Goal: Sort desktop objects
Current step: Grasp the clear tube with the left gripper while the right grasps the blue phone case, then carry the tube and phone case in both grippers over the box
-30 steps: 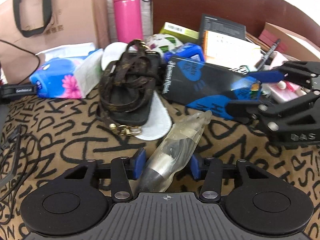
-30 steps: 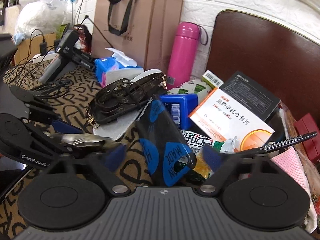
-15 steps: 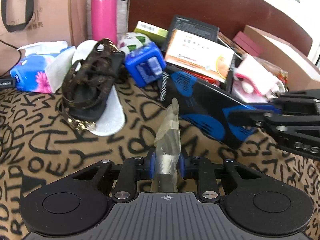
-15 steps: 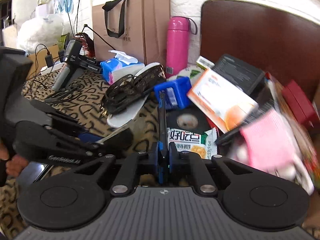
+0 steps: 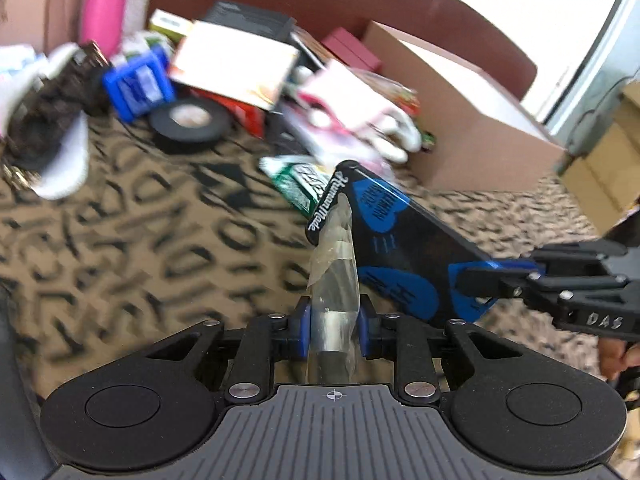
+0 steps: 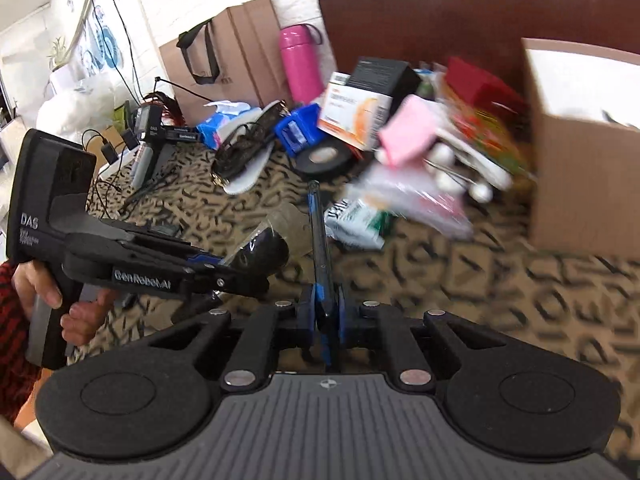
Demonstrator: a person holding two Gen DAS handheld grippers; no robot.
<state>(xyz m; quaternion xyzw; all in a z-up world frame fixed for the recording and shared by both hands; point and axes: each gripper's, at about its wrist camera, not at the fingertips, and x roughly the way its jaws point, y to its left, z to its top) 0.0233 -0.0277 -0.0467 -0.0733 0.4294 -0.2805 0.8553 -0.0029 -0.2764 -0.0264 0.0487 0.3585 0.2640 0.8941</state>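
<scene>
Your left gripper (image 5: 333, 322) is clamped on a silvery thing in a clear plastic wrapper (image 5: 334, 272), and your right gripper (image 6: 323, 312) is pinching the black phone case with blue hearts (image 5: 400, 240) by its edge. You're holding both above the lettered tablecloth (image 5: 140, 240), near the cardboard box (image 6: 580, 160) at its far right edge.

Black tongs (image 5: 333, 326) with blue pads, silver screws, "DAS" lettering.

The tabletop (image 5: 120, 240) cloth is tan with black letters. The flat case (image 5: 400, 248) is black with blue hearts; the flask (image 6: 298, 64), upper centre, is pink.
</scene>
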